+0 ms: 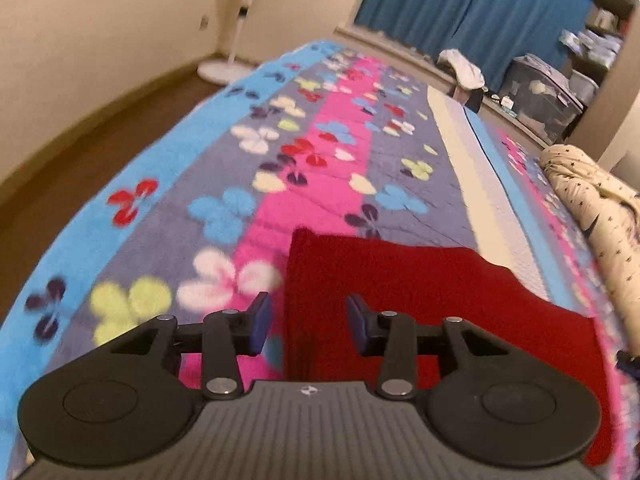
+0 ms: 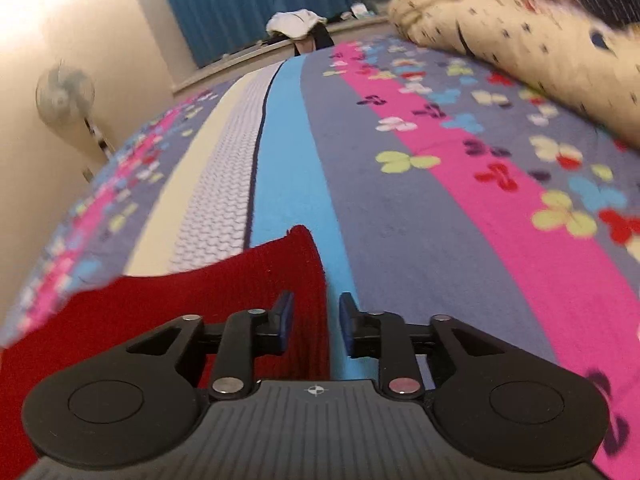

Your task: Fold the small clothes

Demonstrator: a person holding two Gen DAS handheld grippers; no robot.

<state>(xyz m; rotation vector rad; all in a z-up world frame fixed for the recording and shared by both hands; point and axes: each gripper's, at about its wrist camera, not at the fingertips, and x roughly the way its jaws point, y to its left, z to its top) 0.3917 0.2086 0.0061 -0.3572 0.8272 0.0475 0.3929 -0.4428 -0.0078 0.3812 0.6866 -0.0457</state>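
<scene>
Seeing the red cloth (image 1: 420, 292) flat on the flowered bed blanket (image 1: 224, 152) | my left gripper (image 1: 307, 322) partly open over its left edge, pads clear of it | my right gripper (image 2: 316, 320) partly open at its right edge, holding nothing | cream pillow (image 2: 520, 40) beyond.

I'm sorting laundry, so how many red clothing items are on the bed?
1. A red knitted garment lies flat on the flowered fleece blanket, right in front of both grippers. Others may lie outside the views.
</scene>
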